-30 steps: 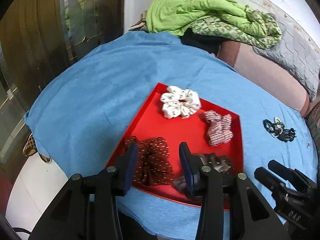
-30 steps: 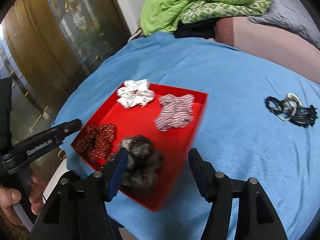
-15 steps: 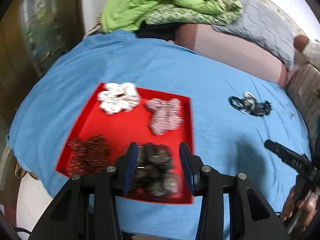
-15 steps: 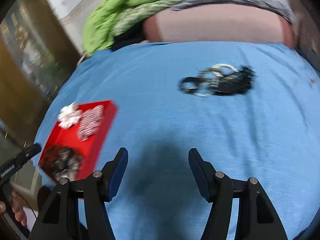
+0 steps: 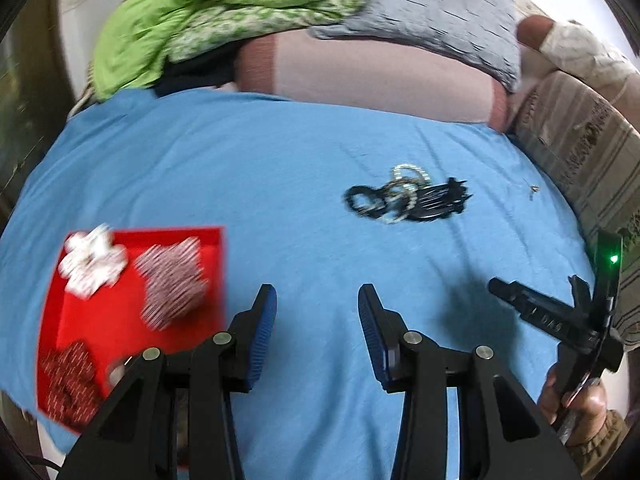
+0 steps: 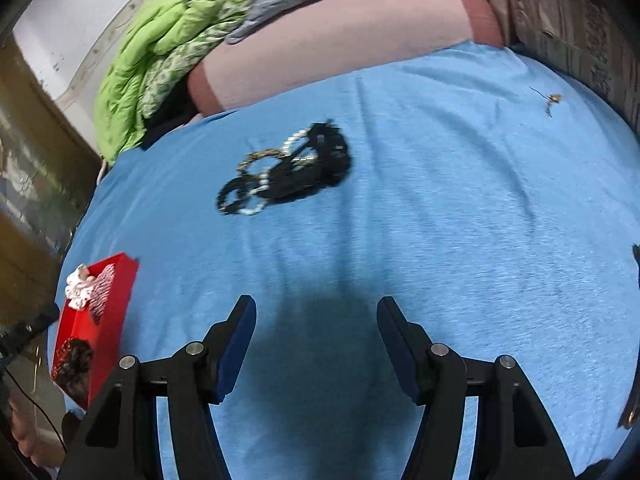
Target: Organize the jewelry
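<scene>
Red tray (image 5: pixel 80 320), left of the left gripper (image 5: pixel 316 324), holds four scrunchies; tangled black-and-pearl jewelry (image 6: pixel 286 170) lies unsorted ahead of the right gripper (image 6: pixel 316 344); both grippers gape wide, empty.

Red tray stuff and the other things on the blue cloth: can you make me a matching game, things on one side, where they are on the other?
Things:
1. white flowery fabric scrunchie
2. dark red dotted scrunchie
3. black and pearl bead pile
4. crumpled lime green blanket

Places:
A. near corner of the shallow red tray
B. loose on the blue cloth
C. heaped beyond the cloth
D. far corner of the tray

Pairs: 1-D, 2-A, 3-B, 4-C
</scene>
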`<state>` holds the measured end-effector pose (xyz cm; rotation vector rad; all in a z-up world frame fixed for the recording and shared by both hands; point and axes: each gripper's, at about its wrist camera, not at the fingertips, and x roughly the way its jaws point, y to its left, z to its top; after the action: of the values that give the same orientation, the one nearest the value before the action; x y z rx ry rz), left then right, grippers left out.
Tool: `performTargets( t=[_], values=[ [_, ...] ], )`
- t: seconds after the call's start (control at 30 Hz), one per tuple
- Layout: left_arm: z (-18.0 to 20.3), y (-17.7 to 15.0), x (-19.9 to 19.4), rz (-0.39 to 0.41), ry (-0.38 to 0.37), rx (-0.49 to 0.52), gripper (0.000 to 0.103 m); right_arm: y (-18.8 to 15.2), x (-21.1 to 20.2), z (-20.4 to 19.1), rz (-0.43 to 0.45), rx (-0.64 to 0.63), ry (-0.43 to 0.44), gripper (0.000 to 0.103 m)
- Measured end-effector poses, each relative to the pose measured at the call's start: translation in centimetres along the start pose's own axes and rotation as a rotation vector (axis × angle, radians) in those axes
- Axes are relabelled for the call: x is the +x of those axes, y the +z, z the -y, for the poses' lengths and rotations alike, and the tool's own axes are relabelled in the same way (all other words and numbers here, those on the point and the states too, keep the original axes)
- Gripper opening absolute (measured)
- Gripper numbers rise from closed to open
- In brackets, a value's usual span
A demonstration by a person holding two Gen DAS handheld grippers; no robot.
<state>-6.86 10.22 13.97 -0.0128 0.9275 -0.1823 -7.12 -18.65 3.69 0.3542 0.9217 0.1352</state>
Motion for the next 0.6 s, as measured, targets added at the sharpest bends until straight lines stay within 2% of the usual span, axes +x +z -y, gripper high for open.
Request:
performTargets(
  t=[0.2,0.33,0.5,0.6],
  values=[
    [4.3,3.3,4.1,0.009,-0.043,0.105,0.041,1.3,1.1,2.3,0.009,0.031,-0.007,0.068],
    [7.1,5.9,8.5,-0.007,-0.052,0.189,0.041,2.4,2.0,3.5,0.015,0.043,-0.006,0.068],
    [8.8,8.5,14.0,-0.055,-0.057,0.234,0.041,3.5,3.1,4.6,0.03,0.058,0.016,0.068],
    [9.5,9.1,16.0,-0.076,-0.077,0.281,0.041,3.2,3.9,5.5,0.032,0.076,0.031,0.068]
  ],
)
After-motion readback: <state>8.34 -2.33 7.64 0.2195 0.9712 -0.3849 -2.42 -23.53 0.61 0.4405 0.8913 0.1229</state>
